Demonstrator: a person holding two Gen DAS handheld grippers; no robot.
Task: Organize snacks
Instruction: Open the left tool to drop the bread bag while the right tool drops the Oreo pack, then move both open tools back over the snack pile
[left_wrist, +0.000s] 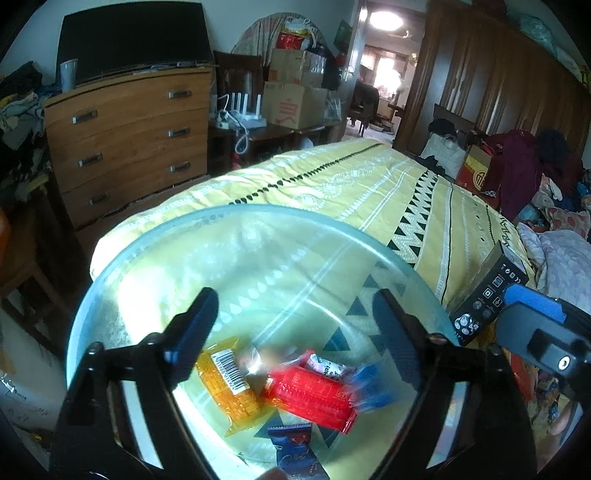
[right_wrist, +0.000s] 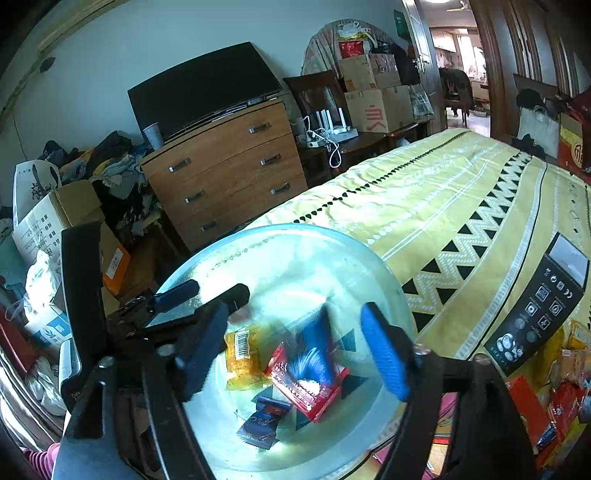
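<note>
A clear glass bowl (left_wrist: 122, 280) (right_wrist: 391, 291) sits on the yellow patterned bedspread (left_wrist: 362, 184) (right_wrist: 443, 192). In it lie an orange snack pack (left_wrist: 231, 387) (right_wrist: 240, 354), a red pack (left_wrist: 310, 397) (right_wrist: 314, 395) and a dark blue pack (left_wrist: 291, 446) (right_wrist: 260, 422). A blue pack (right_wrist: 314, 354) (left_wrist: 369, 387) is blurred in the air over the red one. My left gripper (left_wrist: 295, 332) is open above the bowl. My right gripper (right_wrist: 299, 347) is open above the bowl, the blue pack between its fingers but loose.
A black carton (left_wrist: 484, 295) (right_wrist: 539, 306) lies on the bed right of the bowl, with several snack packs (right_wrist: 554, 387) beyond it. A wooden dresser (left_wrist: 125, 144) (right_wrist: 229, 170) and stacked cardboard boxes (left_wrist: 295, 88) stand past the bed's left edge.
</note>
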